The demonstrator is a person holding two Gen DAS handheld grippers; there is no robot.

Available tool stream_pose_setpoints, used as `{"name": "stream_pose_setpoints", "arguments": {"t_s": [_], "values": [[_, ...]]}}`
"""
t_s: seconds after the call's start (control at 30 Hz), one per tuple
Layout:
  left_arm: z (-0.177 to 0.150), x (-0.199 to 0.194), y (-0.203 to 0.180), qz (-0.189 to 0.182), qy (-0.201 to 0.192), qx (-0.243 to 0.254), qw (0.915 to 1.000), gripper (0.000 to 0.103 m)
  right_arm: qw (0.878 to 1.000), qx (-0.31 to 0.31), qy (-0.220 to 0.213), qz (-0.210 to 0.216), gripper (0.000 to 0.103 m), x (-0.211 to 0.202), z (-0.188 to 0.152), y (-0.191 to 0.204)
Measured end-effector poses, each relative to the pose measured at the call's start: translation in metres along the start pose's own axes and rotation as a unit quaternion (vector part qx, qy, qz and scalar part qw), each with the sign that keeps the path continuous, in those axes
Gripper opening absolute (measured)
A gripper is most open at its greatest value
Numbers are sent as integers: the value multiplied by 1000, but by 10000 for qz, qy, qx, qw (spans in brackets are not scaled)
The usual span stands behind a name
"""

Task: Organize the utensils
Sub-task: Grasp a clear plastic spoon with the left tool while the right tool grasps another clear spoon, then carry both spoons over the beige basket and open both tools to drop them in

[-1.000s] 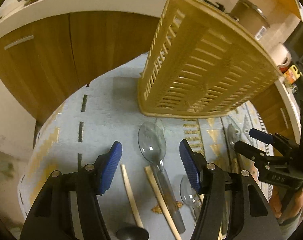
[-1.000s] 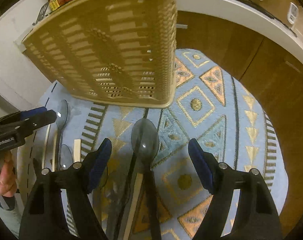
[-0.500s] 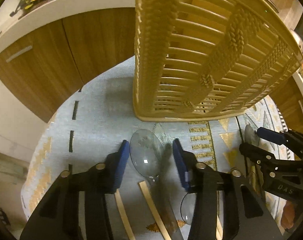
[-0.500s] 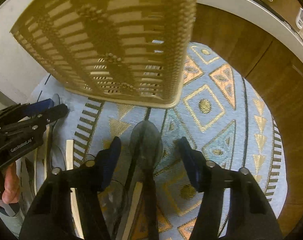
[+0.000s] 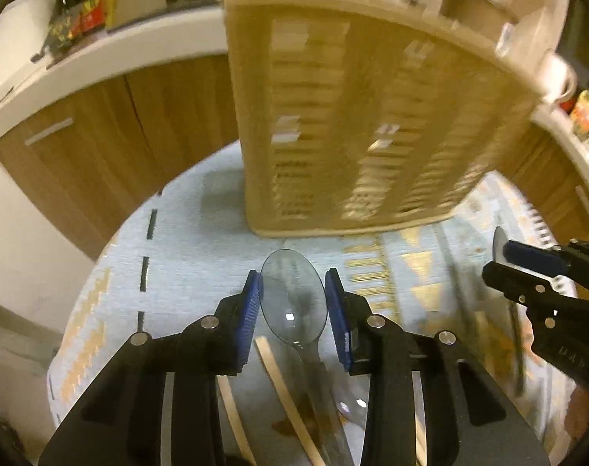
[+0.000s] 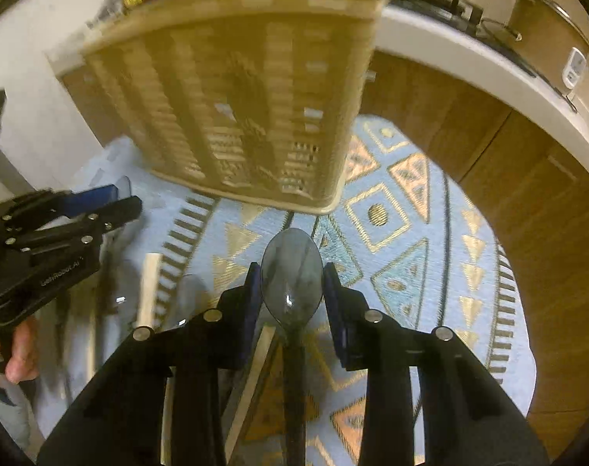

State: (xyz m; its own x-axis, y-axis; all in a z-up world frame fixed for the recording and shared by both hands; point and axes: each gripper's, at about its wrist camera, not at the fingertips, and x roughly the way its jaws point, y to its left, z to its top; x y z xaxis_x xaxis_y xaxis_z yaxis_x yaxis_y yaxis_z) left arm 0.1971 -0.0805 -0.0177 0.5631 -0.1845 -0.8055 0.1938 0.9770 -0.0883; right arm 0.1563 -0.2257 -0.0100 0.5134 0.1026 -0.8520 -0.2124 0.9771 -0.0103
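Note:
My left gripper (image 5: pixel 293 312) is shut on the bowl of a clear plastic spoon (image 5: pixel 292 295). My right gripper (image 6: pixel 291 299) is shut on the bowl of a dark smoky plastic spoon (image 6: pixel 291 272). Both spoons point toward a tall beige slatted basket (image 5: pixel 356 128) standing on the rug just ahead; it also fills the right wrist view (image 6: pixel 248 101). Wooden sticks (image 5: pixel 283 388) and another clear spoon (image 5: pixel 351 407) lie under my left gripper. The right gripper shows at the right edge of the left wrist view (image 5: pixel 527 268), the left gripper at the left of the right wrist view (image 6: pixel 81 213).
A light blue patterned rug (image 6: pixel 403 233) covers the floor. Wooden cabinet doors (image 5: pixel 112 147) under a white counter (image 6: pixel 469 66) curve behind the basket. A wooden stick (image 6: pixel 148 291) lies on the rug between the grippers.
Both grippers went from open to shut, each closing on the bowl of the spoon between its fingers. Both views are blurred and the basket appears closer and more upright.

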Motion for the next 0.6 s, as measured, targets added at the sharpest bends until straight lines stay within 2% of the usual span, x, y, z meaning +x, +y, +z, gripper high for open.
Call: {"name": "stream_pose_setpoints", "arguments": {"t_s": [0.1, 0.2, 0.3, 0.47, 0.6], "values": [[-14, -36, -3, -244, -587, 8, 9980, 32, 9990, 109, -415, 107, 29, -33, -17, -11], [-18, -72, -5, -523, -1183, 16, 9916, 32, 9943, 279, -965, 354, 29, -61, -31, -13], [-15, -96, 9, -717, -1566, 2, 9851, 32, 9880, 393, -1396, 540, 29, -93, -34, -16], [-3, -129, 10, -885, -2188, 44, 9717, 32, 9741, 456, -2104, 693, 29, -134, -20, -16], [18, -152, 6, -844, -2573, 142, 9625, 32, 9586, 555, -2681, 788, 29, -157, 12, -15]]}}
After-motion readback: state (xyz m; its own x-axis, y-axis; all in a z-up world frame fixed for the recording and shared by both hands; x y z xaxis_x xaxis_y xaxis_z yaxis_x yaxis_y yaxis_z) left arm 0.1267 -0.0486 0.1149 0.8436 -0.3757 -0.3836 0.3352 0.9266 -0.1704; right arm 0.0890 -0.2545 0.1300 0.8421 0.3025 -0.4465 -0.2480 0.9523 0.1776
